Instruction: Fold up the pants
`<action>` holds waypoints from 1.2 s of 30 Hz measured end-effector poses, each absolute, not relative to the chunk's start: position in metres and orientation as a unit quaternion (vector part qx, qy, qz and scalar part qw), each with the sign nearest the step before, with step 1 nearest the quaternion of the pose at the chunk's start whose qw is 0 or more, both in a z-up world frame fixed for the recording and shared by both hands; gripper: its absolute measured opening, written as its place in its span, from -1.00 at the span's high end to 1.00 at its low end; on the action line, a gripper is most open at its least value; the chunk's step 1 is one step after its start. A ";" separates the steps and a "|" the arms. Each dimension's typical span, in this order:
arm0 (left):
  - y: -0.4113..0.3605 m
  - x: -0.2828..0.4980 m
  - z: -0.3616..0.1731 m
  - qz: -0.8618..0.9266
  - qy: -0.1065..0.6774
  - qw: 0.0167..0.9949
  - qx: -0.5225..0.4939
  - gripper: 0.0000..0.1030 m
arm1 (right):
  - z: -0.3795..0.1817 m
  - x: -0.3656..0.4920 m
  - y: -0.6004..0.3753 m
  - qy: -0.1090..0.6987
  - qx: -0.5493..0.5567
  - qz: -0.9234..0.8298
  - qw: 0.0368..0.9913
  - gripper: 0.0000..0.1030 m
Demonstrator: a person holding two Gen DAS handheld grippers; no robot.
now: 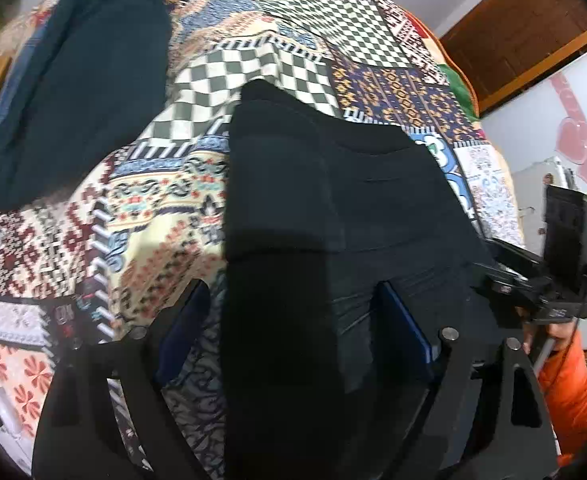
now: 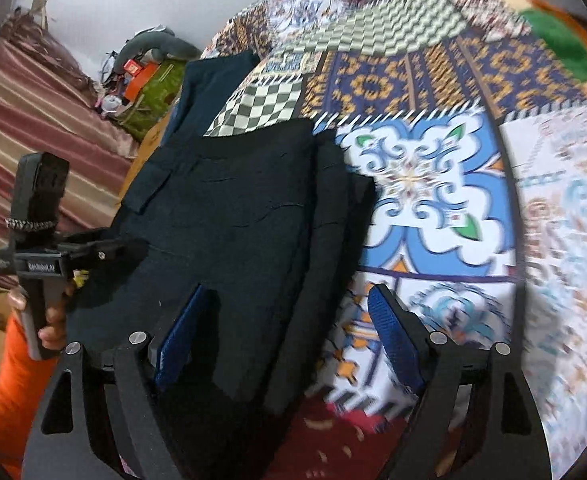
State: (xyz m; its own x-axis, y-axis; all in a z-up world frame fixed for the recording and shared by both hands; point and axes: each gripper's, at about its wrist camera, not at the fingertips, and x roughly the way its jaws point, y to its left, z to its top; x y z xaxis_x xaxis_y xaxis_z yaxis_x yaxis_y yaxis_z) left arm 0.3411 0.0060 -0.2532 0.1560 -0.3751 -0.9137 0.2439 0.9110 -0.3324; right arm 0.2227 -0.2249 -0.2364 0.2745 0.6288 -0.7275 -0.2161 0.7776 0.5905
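A pair of black pants (image 1: 333, 200) is lying folded on a bed covered by a patchwork blanket (image 1: 253, 60) of many patterns: green and white checks, blue and gold squares, red and cream diamonds. The pants are forming a thick, layered rectangle near the closer edge of the blanket.

The left gripper (image 1: 293, 320) is pointing steeply down over the near left part of the pants. Its two blue-padded fingers (image 1: 405, 320) are standing wide apart, with the dark cloth lying between them, and the pads are not pressing on it. One finger is sitting over the pants and the other over the blanket just beside the pants' left edge.

The right gripper (image 2: 289, 320) is hanging over the near right edge of the pants (image 2: 233, 208). Its fingers (image 2: 393, 332) are also spread wide and are pinching nothing; the left finger is over the dark cloth and the right finger is over the blanket (image 2: 413, 176), where a blue and white flower pattern is showing. That view is blurring at its edges.

A second dark garment (image 1: 77, 88), greenish black, is lying flat farther back on the blanket, well apart from the pants. An orange sleeve (image 2: 9, 384) is showing behind a hand (image 2: 49, 320) that is gripping the left tool's handle.
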 end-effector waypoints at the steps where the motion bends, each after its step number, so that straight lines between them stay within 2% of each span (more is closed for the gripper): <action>1: 0.004 0.342 -0.254 -0.210 0.618 0.756 -0.058 -0.54 | -0.237 0.226 -0.223 0.537 0.192 0.279 0.772 -0.37; 2: 0.003 0.343 -0.254 -0.217 0.619 0.752 -0.064 -0.44 | -0.239 0.228 -0.221 0.541 0.195 0.283 0.767 -0.24; 4: -0.001 0.344 -0.254 -0.222 0.620 0.749 -0.070 -0.35 | -0.239 0.232 -0.221 0.548 0.204 0.287 0.759 -0.06; 6: -0.001 0.344 -0.252 -0.224 0.618 0.750 -0.075 -0.25 | -0.239 0.234 -0.221 0.554 0.217 0.297 0.747 0.21; 9: -0.001 0.339 -0.245 -0.219 0.606 0.761 -0.074 0.03 | -0.231 0.231 -0.218 0.550 0.210 0.300 0.751 0.42; 11: 0.003 0.334 -0.236 -0.218 0.597 0.769 -0.070 0.28 | -0.220 0.225 -0.213 0.537 0.186 0.299 0.767 0.50; 12: 0.004 0.332 -0.232 -0.219 0.593 0.771 -0.073 0.34 | -0.215 0.225 -0.209 0.530 0.175 0.299 0.774 0.53; 14: 0.006 0.327 -0.223 -0.224 0.585 0.776 -0.074 0.43 | -0.203 0.220 -0.204 0.516 0.159 0.301 0.786 0.56; 19: 0.008 0.307 -0.186 -0.222 0.537 0.813 -0.037 0.51 | -0.168 0.213 -0.193 0.473 0.126 0.305 0.817 0.59; 29: 0.057 0.289 -0.092 -0.173 0.410 0.895 -0.009 0.53 | -0.090 0.235 -0.150 0.376 0.096 0.328 0.861 0.60; 36: 0.101 0.316 -0.060 -0.123 0.362 0.924 -0.012 0.53 | -0.059 0.268 -0.103 0.330 0.076 0.346 0.875 0.60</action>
State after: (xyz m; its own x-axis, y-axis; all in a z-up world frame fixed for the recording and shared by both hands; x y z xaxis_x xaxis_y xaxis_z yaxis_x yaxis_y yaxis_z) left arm 0.3160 0.1013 -0.0597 0.7082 -0.2357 -0.6655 0.2177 0.9696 -0.1117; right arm 0.2679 -0.1029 -0.0590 0.5421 0.6559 -0.5253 -0.5556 0.7487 0.3616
